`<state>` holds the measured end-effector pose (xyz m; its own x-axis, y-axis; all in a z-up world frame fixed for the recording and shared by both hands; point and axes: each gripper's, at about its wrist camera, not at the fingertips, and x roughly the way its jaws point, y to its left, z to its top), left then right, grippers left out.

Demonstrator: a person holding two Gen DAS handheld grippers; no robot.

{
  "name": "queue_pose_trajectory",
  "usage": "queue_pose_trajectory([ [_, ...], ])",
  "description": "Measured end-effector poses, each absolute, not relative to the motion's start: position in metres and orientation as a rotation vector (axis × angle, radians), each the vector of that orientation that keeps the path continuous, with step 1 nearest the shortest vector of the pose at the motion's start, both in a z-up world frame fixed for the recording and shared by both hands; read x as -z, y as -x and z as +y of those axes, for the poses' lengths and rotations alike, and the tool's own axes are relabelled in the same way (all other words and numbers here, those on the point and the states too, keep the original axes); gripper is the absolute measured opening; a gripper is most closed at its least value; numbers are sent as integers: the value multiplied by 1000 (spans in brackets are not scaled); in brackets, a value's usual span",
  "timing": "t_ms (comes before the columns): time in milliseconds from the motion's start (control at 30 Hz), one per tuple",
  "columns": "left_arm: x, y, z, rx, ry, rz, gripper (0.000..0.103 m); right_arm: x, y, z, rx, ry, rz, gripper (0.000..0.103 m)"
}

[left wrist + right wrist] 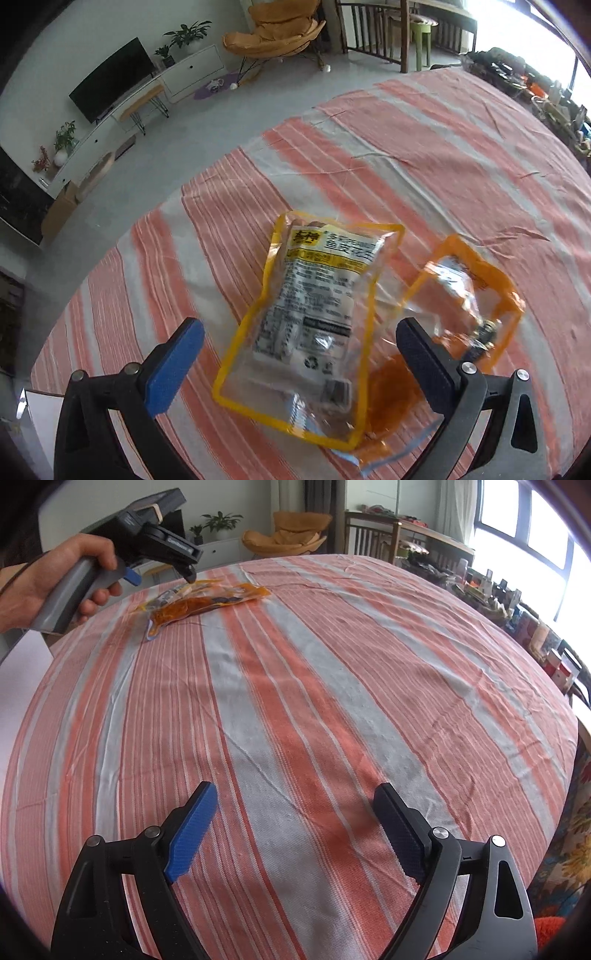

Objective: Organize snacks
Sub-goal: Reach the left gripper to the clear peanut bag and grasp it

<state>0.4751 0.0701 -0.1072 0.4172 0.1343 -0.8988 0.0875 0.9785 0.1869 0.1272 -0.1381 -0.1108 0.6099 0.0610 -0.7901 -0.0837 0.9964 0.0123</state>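
A clear snack packet with a yellow border and a white label (314,317) lies on the striped tablecloth (424,155), on top of an orange-bordered clear packet (465,295). My left gripper (299,332) is open just above them, its fingers on either side of the yellow packet. In the right wrist view both packets (199,600) lie at the far left of the table, under the left gripper's tip (190,576). My right gripper (295,808) is open and empty over the cloth near the table's near edge.
The table is covered by an orange and grey striped cloth (295,686). Cluttered items (517,605) line the far right side by the window. A chair (373,535) stands behind the table. A white sheet (22,672) lies at the left edge.
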Motion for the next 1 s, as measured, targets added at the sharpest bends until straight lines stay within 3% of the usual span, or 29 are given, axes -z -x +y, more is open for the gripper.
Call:
queue_pose_trajectory([
  [133, 127, -496, 93, -21, -55, 1180, 99, 111, -127, -138, -84, 27, 911, 90],
  [233, 128, -488, 86, 58, -58, 1139, 61, 111, -127, -138, -83, 27, 911, 90],
  [300, 126, -477, 74, 74, -122, 1111, 57, 111, -127, -138, -83, 27, 912, 91],
  [633, 118, -308, 41, 119, -50, 1102, 56, 111, -127, -137, -87, 29, 914, 91],
  [900, 120, -163, 76, -142, 66, 1059, 56, 111, -127, -137, -86, 29, 914, 91],
  [967, 121, -148, 92, -178, 101, 1032, 58, 111, -127, -137, -86, 29, 914, 91],
  [1000, 123, -145, 99, -186, 118, 1021, 66, 111, -127, -137, -86, 29, 914, 91],
])
